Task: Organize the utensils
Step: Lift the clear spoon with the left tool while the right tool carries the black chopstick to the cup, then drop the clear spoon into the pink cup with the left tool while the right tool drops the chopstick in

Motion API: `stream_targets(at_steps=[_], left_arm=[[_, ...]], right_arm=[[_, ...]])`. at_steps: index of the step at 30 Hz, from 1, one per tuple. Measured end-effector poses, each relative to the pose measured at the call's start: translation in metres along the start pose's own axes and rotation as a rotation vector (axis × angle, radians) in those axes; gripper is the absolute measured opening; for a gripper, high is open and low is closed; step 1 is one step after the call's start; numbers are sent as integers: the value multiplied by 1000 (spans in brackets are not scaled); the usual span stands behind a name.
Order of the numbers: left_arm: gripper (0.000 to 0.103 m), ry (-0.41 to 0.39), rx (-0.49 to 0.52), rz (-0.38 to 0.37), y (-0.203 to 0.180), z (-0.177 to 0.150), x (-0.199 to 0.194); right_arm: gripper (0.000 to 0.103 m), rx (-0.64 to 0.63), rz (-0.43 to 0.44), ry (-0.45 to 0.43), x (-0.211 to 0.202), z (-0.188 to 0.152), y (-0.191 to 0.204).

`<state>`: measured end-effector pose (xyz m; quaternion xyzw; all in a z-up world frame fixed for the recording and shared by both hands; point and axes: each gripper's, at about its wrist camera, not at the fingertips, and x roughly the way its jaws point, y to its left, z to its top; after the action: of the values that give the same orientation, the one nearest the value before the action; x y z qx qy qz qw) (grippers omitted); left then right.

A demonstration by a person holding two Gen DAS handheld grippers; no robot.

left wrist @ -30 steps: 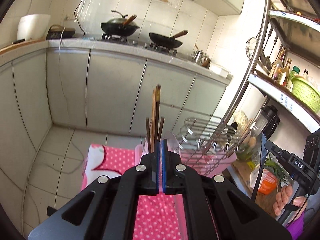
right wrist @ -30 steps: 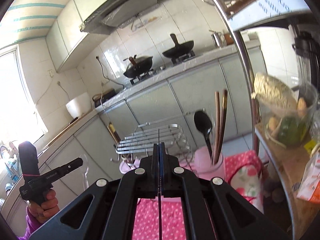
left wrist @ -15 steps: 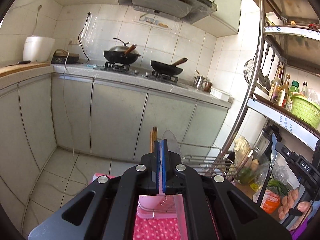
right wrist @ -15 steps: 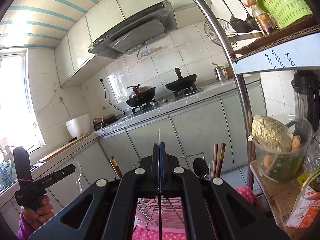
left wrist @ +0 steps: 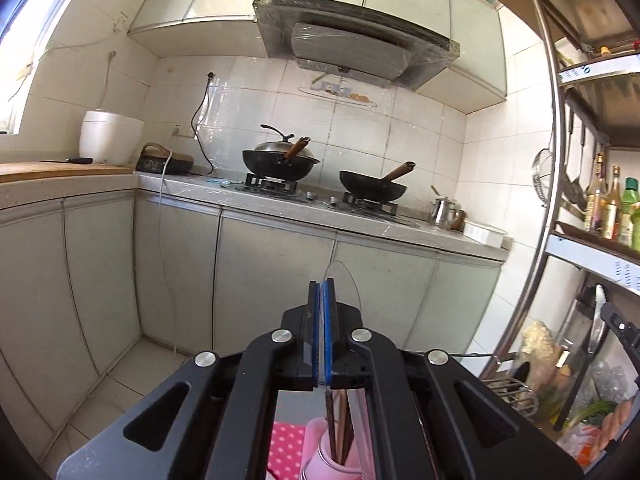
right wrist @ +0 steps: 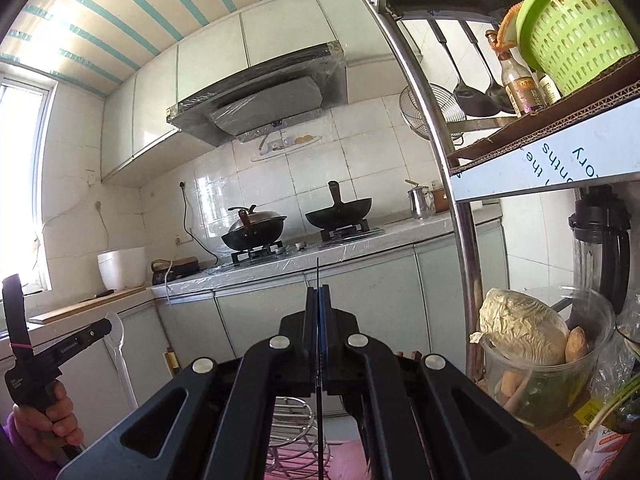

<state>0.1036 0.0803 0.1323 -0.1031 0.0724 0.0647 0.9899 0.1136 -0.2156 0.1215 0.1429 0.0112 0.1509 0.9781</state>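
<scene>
My left gripper (left wrist: 321, 284) is shut on a clear plastic spoon (left wrist: 345, 285) whose bowl sticks up past the fingertips. The right wrist view shows this spoon (right wrist: 116, 344) at the far left. Between the shut pads of my right gripper (right wrist: 319, 290) is a thin flat metal utensil (right wrist: 318, 276), seen edge-on as a dark line. The left wrist view shows its grey blade (left wrist: 596, 316) at the right. Below the left gripper stands a pink cup (left wrist: 316, 450) with chopsticks (left wrist: 339, 420) in it. Both grippers point about level, above the cup.
A wire rack (right wrist: 292, 432) sits on a pink dotted cloth (left wrist: 286, 440) beside the cup. A steel shelf post (right wrist: 452, 184) and shelves with bottles, a green basket (right wrist: 576, 24) and a food tub (right wrist: 540, 352) stand at the right. Cabinets and a stove with two woks (left wrist: 280, 160) lie ahead.
Both grippers have risen and tipped upward, keeping their utensils. The cup, rack and pink cloth have slid to the bottom of both views, and the hood and upper cabinets have come into view.
</scene>
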Motion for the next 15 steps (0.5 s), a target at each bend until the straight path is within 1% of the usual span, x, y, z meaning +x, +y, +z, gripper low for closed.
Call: stream_targets(at_steps=[5, 8, 11, 15], left_arm=[[1, -35, -12, 32, 3, -19, 24], [1, -71, 1, 58, 2, -28, 30], [1, -116, 41, 80, -3, -33, 32], [1, -156, 101, 81, -11, -46, 30]], right_arm=[[1, -23, -31, -25, 20, -20, -9], [1, -41, -44, -42, 28, -29, -12], [1, -56, -45, -51, 36, -36, -14], [1, -45, -27, -55, 42, -46, -17]])
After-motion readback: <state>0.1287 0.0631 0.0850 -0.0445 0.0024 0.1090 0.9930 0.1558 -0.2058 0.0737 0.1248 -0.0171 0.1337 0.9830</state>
